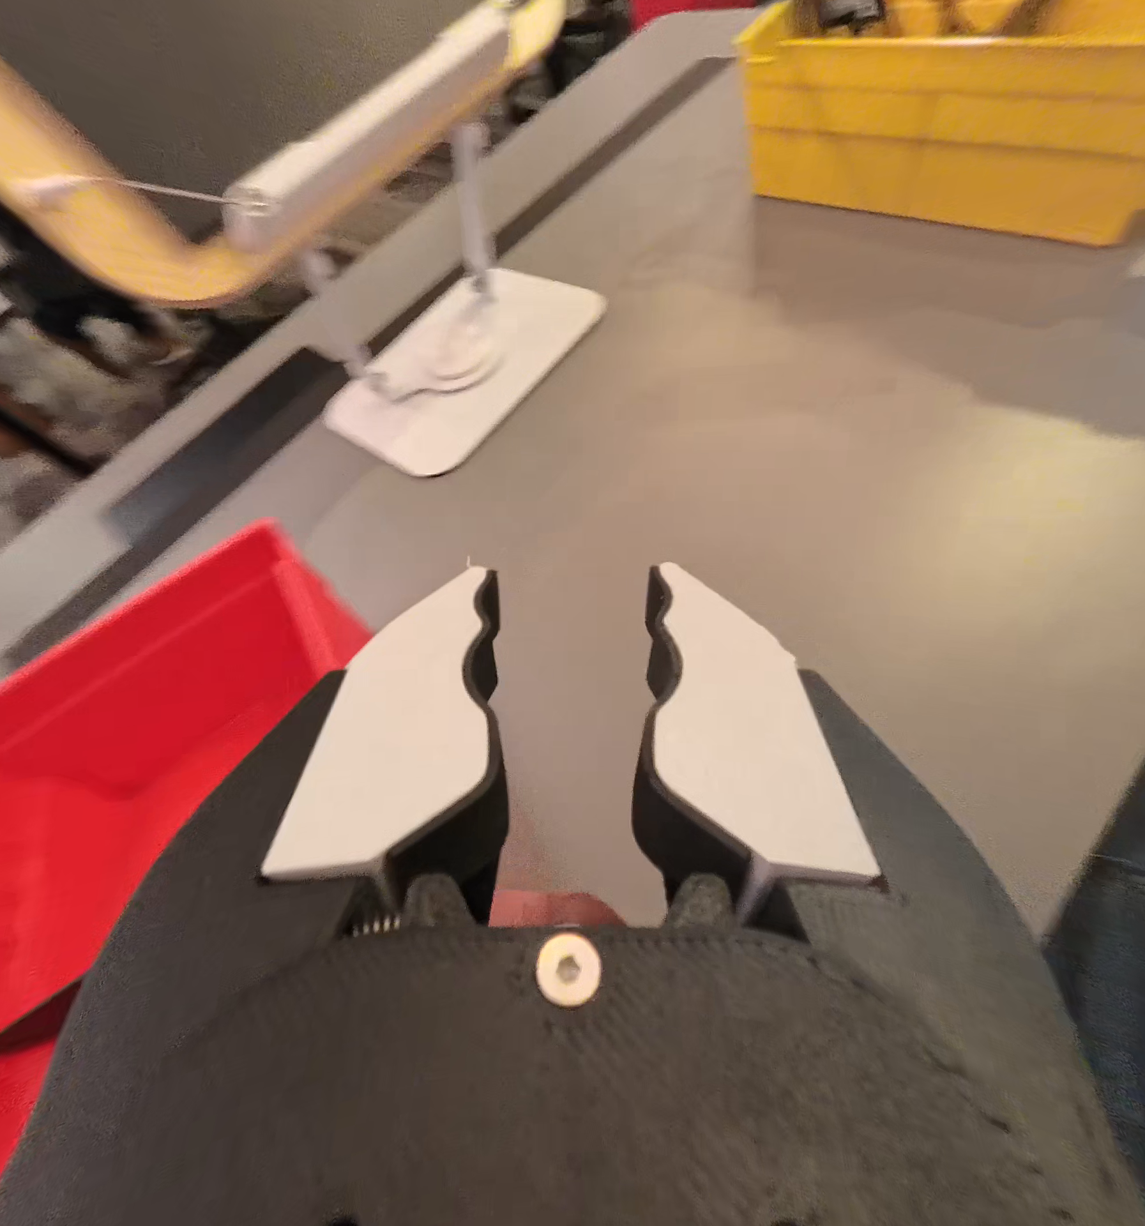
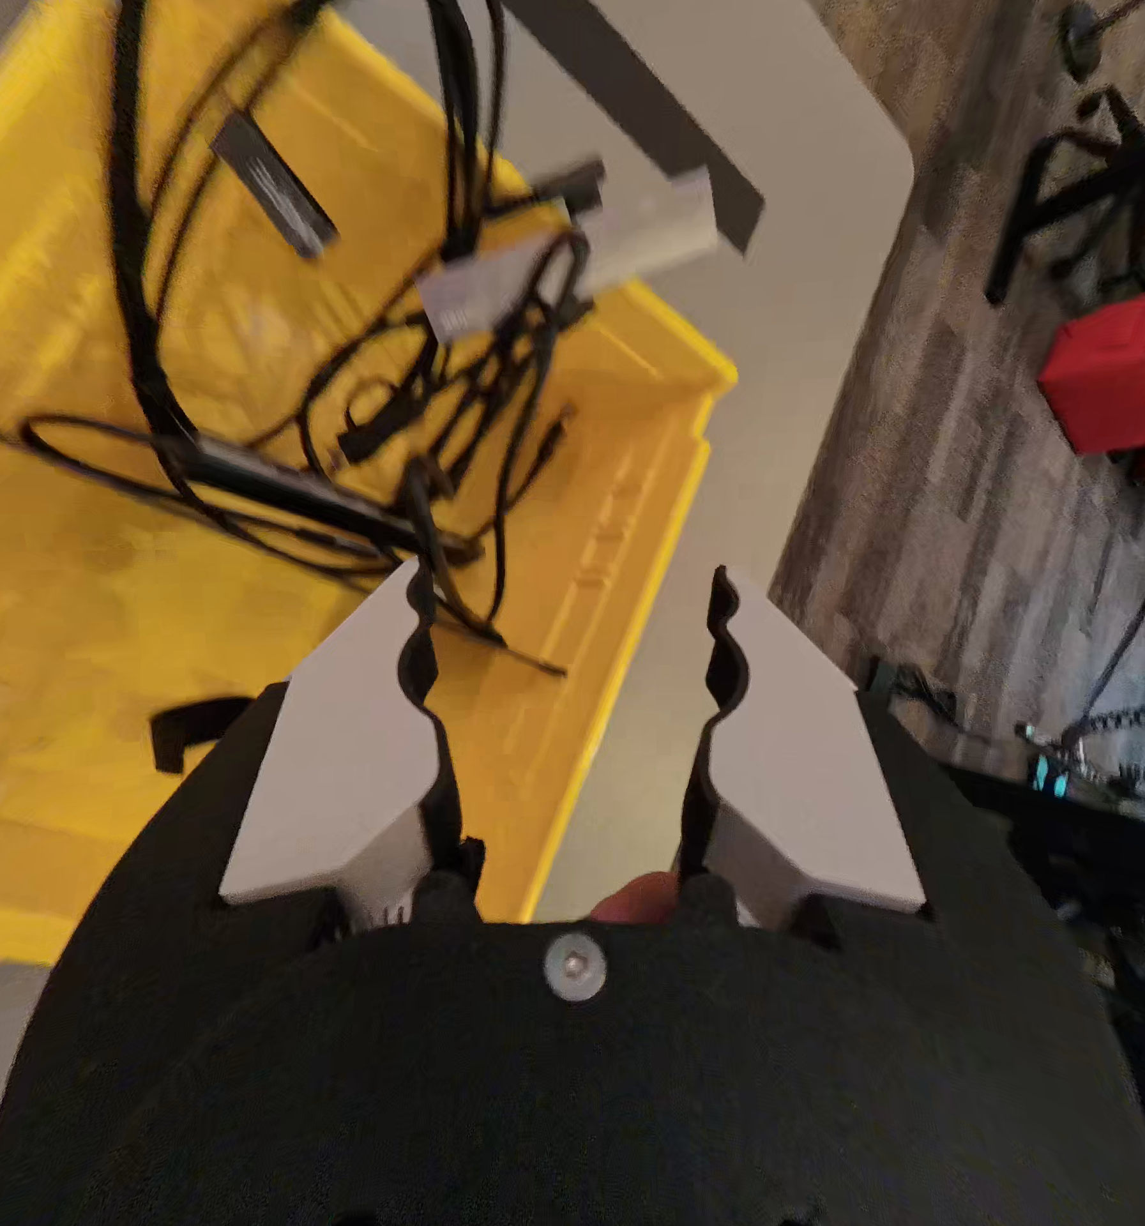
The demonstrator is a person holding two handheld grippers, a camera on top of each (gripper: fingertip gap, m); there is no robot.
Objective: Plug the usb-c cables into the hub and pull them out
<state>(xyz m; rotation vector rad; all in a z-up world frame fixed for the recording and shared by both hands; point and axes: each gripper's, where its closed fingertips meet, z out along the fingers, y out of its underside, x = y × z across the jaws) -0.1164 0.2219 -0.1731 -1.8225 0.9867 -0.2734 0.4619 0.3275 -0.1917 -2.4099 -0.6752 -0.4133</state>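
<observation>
In the right wrist view, a tangle of black cables (image 2: pixel 138 265) lies in a yellow bin (image 2: pixel 649 531) together with a grey hub (image 2: pixel 470 298), a silver hub (image 2: pixel 649 232) and a dark flat hub (image 2: pixel 271 186). The picture is blurred, so I cannot tell which plugs are seated. My right gripper (image 2: pixel 568 574) is open and empty, above the bin's near right rim, just short of the cables. My left gripper (image 1: pixel 573 577) is open and empty over the bare grey table (image 1: pixel 821 464).
A red bin (image 1: pixel 125 696) sits at the left gripper's left. A white stand base (image 1: pixel 470 371) with a slanted arm stands ahead of it, and the yellow bin (image 1: pixel 954 133) at the far right. Wood floor (image 2: pixel 954 464) lies beyond the table edge.
</observation>
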